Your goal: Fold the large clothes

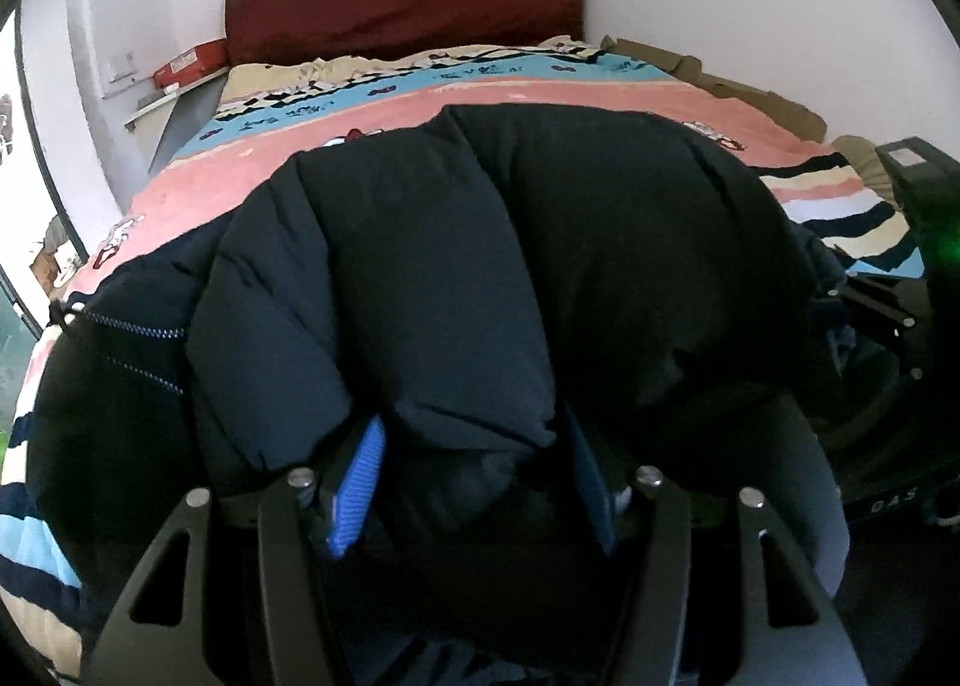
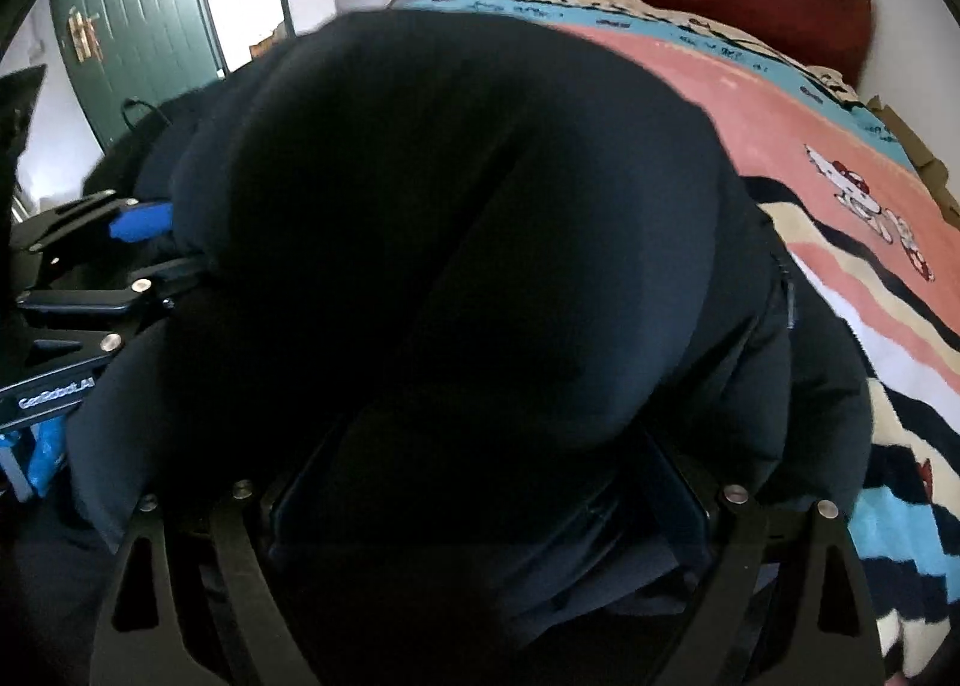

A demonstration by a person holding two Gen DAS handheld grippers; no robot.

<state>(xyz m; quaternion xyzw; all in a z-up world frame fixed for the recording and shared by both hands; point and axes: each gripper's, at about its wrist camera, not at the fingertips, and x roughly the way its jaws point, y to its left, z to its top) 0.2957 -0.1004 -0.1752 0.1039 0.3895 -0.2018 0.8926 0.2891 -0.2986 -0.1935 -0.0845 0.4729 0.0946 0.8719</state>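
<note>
A bulky navy padded jacket (image 1: 540, 242) was draped over the striped pink bed blanket (image 1: 360, 146), its soft, slippery folds clenched by both the left gripper (image 1: 471, 482) and right gripper (image 2: 489, 506) fingers.

**Both grippers closed on padded cloth**

The left gripper (image 1: 474, 482) points forward over the bed's near edge, level, its blue-padded fingers (image 1: 360, 488) drawn in against a thick fold of the dark jacket (image 1: 540, 242) that fills the gap between them. The right gripper (image 2: 486, 506) sits just beside it, to its right, its jaws likewise pressed on a bulging fold of the same jacket; its fingertips are buried in the fabric. In the right wrist view the left gripper's black frame shows at the left edge.
</note>
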